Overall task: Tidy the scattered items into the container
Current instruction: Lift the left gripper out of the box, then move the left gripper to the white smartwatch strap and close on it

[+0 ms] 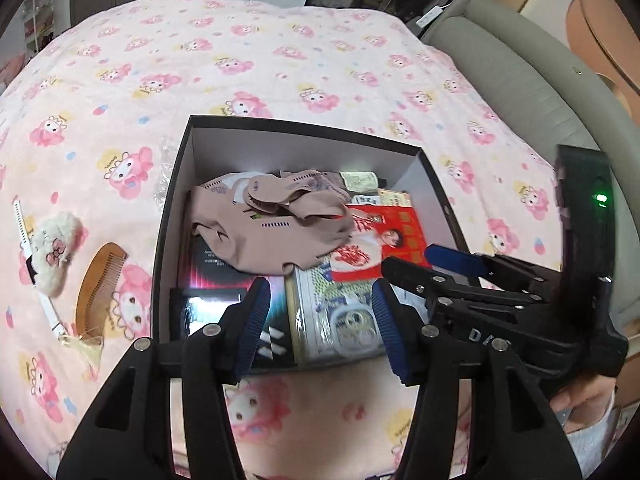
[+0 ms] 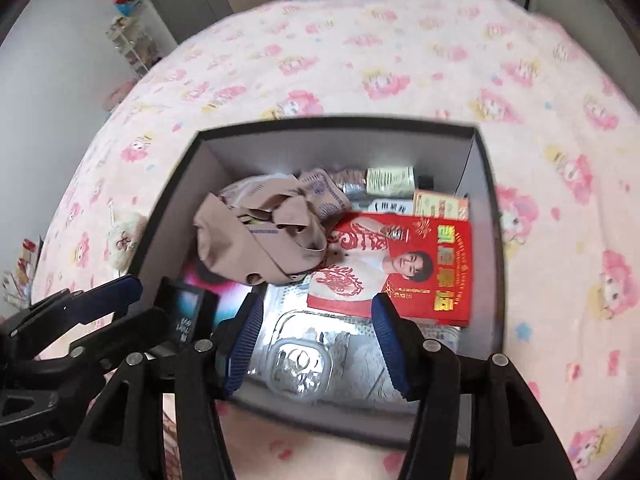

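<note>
A black box (image 1: pixel 176 184) with white inner walls (image 2: pixel 168 208) lies open on the bed. Inside it are crumpled beige cloth pieces (image 1: pixel 272 224) (image 2: pixel 260 240), a red printed packet (image 1: pixel 384 240) (image 2: pixel 404 272), a clear wrapped pack (image 1: pixel 340 312) (image 2: pixel 300 364) and dark cartons (image 1: pixel 216 264). Over the box's near edge my left gripper (image 1: pixel 320 328) is open, its blue pads holding nothing. Beside it my right gripper (image 2: pixel 316 344) also stands open and empty above the clear pack. Each gripper shows in the other's view: the right gripper (image 1: pixel 424 268), the left gripper (image 2: pixel 128 306).
Left of the box, on the pink cartoon bedspread (image 1: pixel 280 60), lie a wooden comb (image 1: pixel 100 284), a fluffy white hair clip (image 1: pixel 56 248) (image 2: pixel 126 236), a white strip (image 1: pixel 22 224) and a clear wrapper (image 1: pixel 166 172). A grey padded headboard (image 1: pixel 520 92) borders the right. A person's hand (image 1: pixel 580 400) holds the right gripper.
</note>
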{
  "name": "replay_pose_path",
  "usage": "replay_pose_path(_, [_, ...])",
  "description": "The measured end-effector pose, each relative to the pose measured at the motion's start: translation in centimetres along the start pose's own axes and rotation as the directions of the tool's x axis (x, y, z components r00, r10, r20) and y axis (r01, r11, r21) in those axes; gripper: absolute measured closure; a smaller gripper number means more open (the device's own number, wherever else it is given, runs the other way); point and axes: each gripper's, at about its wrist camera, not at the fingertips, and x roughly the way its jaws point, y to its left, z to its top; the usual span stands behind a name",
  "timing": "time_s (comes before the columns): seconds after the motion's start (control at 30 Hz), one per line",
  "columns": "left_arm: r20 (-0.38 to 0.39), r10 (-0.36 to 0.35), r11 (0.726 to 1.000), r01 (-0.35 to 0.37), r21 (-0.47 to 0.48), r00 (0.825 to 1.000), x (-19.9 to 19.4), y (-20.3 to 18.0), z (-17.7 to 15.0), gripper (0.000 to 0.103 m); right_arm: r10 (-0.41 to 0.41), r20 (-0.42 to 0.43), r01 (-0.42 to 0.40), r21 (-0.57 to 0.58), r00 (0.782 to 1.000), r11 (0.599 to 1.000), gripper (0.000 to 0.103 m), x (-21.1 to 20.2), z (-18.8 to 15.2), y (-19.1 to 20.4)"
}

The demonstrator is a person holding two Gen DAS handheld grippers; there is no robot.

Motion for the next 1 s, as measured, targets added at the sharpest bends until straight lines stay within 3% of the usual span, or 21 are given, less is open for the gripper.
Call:
replay_pose_path(0.13, [0.022,-0.016,1.0,0.016,0.005,1.0,-2.8,-0.4,-1.4,0.049,-0.007,0.087,0.007,0.002,0.996,1.0,0.046,-1.4,-1.1,2.3])
replay_pose_path(0.3, [0.035,-0.055,0.998,0.056,-0.011,0.998,-5.7,-0.1,-3.7,0.049,0.063,0.15,-0.076,0.083,0.987,0.994,0.046,-3.9,-3.7,2.9])
replay_pose_path(0.47, [0.02,-0.07,0.998,0.07,-0.002,0.997,-7.3,0.8,-5.0,0.049,0.015,0.2,-0.028,0.061,0.98,0.998,0.046,-5.4,-5.3,5.3])
replay_pose_path(0.63, [0.047,-0.065,0.997,0.067,-0.029,0.997,-9.3,3.1,-6.3,0.049,0.078,0.194,-0.079,-0.005,0.978,0.997,0.046,-4.5,-5.3,8.7])
replay_pose_path(1.0, [0.056,-0.014,0.977,0.025,-0.211,0.998,-11.2,13.8,-9.2,0.049,0.191,0.077,-0.183,-0.101,0.979,0.978,0.046,1.5,-4.3,17.9])
